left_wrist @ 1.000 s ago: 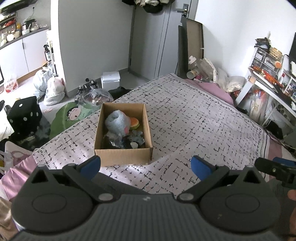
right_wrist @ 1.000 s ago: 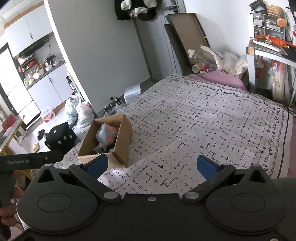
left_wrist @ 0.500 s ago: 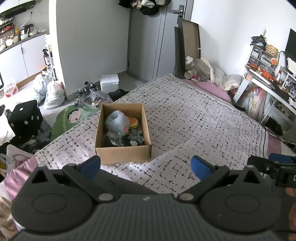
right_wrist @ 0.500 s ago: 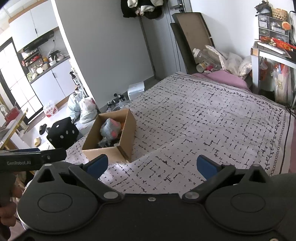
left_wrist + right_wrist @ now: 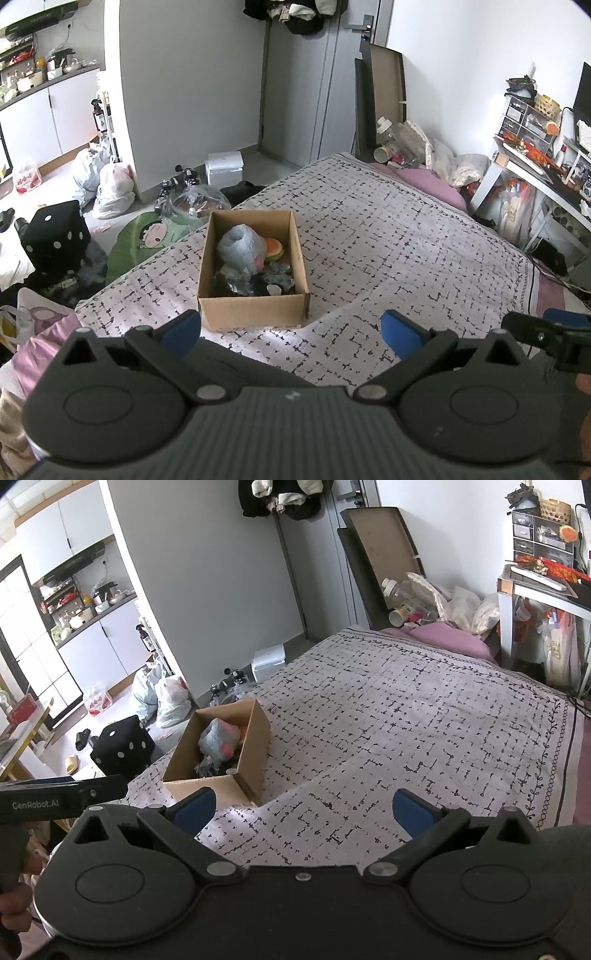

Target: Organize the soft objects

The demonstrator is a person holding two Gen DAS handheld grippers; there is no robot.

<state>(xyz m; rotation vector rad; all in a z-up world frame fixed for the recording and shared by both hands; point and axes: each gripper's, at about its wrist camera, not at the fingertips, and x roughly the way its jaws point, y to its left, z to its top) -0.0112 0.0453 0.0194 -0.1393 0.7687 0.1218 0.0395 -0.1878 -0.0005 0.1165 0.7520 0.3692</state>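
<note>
Cardboard box of soft toys on the bed, both claws spread and empty.

The cardboard box (image 5: pixel 253 273) sits on the patterned bedspread (image 5: pixel 388 240) near the bed's left edge, holding a grey plush (image 5: pixel 240 249), a burger-shaped toy (image 5: pixel 273 246) and darker items. The left gripper (image 5: pixel 290 330) hovers just short of the box, fingers wide apart, nothing between them. The right gripper (image 5: pixel 301 810) is likewise spread, with the box ahead and to its left.

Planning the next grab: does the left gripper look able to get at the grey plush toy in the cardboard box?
Probably yes: the left gripper is open, the cardboard box has no lid, and the grey plush toy lies on top, uncovered.
</note>
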